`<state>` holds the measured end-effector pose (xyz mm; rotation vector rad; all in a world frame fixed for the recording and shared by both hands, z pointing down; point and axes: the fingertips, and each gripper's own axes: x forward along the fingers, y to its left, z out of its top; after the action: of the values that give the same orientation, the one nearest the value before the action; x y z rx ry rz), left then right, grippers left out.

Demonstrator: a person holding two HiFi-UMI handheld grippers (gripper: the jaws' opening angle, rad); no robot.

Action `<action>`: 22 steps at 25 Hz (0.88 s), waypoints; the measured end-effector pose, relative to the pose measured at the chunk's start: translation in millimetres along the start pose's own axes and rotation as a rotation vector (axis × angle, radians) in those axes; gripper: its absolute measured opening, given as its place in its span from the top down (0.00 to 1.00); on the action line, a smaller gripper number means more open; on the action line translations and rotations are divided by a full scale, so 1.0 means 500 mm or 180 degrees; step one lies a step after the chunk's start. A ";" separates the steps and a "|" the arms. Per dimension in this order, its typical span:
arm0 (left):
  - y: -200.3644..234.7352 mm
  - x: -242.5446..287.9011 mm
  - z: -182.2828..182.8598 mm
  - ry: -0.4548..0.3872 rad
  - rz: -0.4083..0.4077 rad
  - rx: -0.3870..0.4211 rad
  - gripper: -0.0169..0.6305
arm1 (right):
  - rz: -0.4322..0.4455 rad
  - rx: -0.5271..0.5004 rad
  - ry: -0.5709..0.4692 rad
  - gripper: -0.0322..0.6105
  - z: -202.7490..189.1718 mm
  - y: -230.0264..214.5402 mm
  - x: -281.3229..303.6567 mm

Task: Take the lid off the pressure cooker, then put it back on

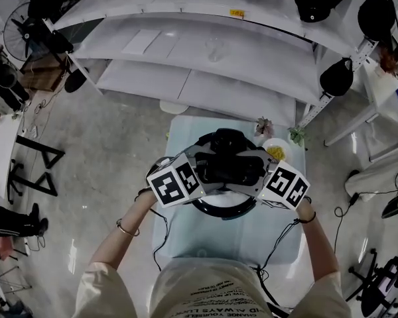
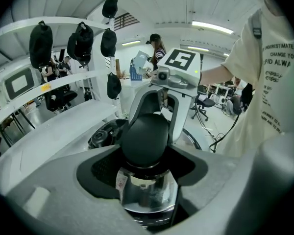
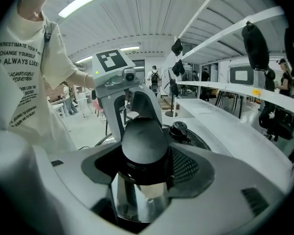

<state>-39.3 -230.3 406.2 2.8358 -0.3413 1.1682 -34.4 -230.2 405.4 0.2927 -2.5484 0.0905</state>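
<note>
Item: stainless-steel pressure cooker (image 1: 224,209), round, standing mid-way on a pale blue rectangular tabletop (image 1: 232,244).

Lid: dark domed lid (image 1: 229,143) lying over the pot, with a black valve knob (image 3: 180,129) on top. Whether it is locked cannot be told.

Left hand-held gripper (image 2: 147,149): clenched on the cooker's rounded black left handle (image 2: 144,131), with polished steel wall directly beneath.

Right hand-held gripper (image 3: 146,152): clenched likewise on the rounded black right handle (image 3: 143,138). The two face each other across the lid.

Accessories: small white bowl of yellow pieces (image 1: 276,152) just beyond the right gripper. Small potted sprig (image 1: 263,126) at the tabletop's far edge.

Surroundings: white tiered shelving (image 1: 205,52) beyond the tabletop, with black caps (image 2: 40,44) hung along it.
</note>
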 end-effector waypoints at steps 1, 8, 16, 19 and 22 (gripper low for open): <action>0.002 -0.001 -0.002 -0.0046 0.0068 -0.0036 0.52 | -0.0019 0.0009 -0.0009 0.51 -0.001 -0.002 -0.001; 0.006 -0.018 -0.010 -0.0504 0.0456 -0.0391 0.52 | -0.0242 0.0143 -0.0088 0.50 -0.001 -0.005 -0.004; 0.003 -0.040 -0.025 -0.0825 0.0952 -0.0662 0.52 | -0.0641 0.0446 -0.0301 0.50 -0.005 -0.012 -0.042; -0.004 -0.057 -0.022 -0.1022 0.1061 -0.0778 0.52 | -0.0745 0.0550 -0.0404 0.50 -0.004 -0.010 -0.062; -0.013 -0.071 -0.022 -0.1161 0.1145 -0.0904 0.52 | -0.0804 0.0634 -0.0560 0.53 -0.004 -0.001 -0.084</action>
<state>-70.0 -215.9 389.1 2.7831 -0.9841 0.5623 1.1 -222.6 383.8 0.7257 -2.6544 0.2315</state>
